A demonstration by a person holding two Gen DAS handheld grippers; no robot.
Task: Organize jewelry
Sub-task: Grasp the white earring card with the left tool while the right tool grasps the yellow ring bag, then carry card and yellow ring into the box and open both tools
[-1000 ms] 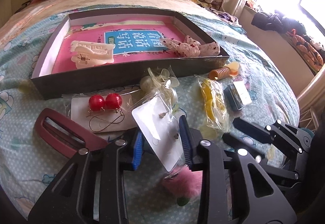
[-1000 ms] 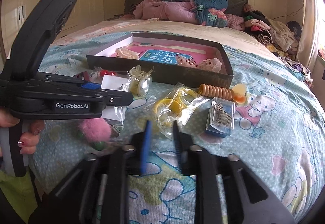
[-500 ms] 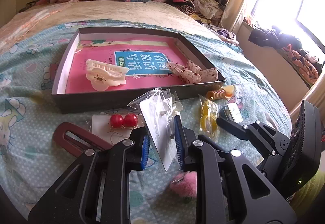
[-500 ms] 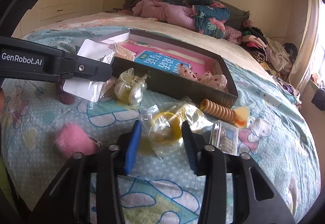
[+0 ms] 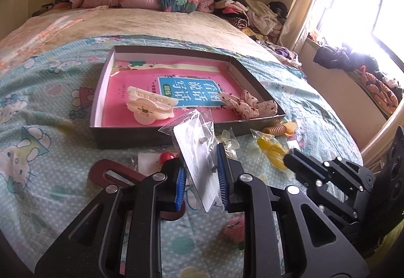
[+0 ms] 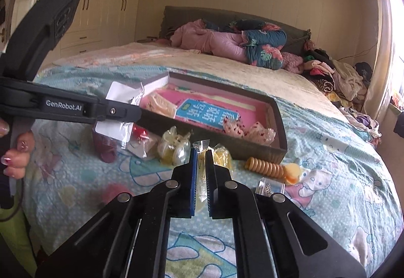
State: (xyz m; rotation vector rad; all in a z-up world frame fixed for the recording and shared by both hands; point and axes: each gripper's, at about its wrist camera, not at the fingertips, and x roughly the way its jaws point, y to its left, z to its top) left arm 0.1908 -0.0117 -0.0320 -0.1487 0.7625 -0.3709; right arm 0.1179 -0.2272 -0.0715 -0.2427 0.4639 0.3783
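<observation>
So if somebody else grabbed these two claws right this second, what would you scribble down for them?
Left claw: shut on the bagged earring card, lifted off the bed.
Right claw: its jaws have just been closing and now pinch the clear bag with the yellow piece.
In the box: the cream hair clip and the speckled scrunchie.
Left on the blanket: red bead earrings, dark red clip, pearly bag, orange coil, small clear case, pink pompom.
Next, probably: drop both bags in the box.

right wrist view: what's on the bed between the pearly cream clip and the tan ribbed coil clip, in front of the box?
The yellow packet, pinched in the right gripper, sits between the cream clip and the ribbed coil clip. Seen in the right wrist view.
</observation>
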